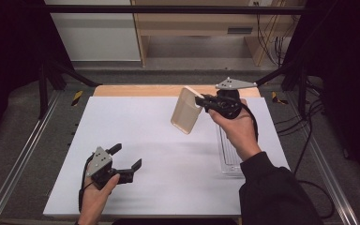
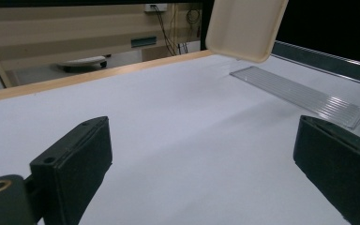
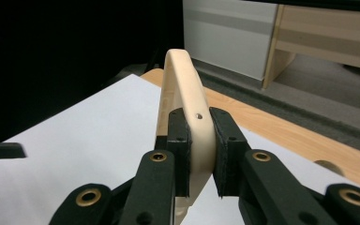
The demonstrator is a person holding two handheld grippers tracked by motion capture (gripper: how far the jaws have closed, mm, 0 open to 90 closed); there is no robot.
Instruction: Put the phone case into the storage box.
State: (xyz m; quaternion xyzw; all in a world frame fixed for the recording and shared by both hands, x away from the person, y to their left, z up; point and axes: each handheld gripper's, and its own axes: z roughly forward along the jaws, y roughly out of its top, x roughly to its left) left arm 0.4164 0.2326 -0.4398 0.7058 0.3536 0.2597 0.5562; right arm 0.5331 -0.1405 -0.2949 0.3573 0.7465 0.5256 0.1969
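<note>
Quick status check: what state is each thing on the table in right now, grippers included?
Beige tray: lifted off the table, tilted on edge, held by its rim.
Right gripper: shut on the beige tray's rim.
Left gripper: open, nothing between its jaws, low over the white sheet.
Clear ribbed rack: lying on the white sheet at its right side, untouched.

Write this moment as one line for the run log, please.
right tool: shut on rim of beige tray, tray lifted off table | left tool: open, holds nothing | clear rack: lying on table
</note>
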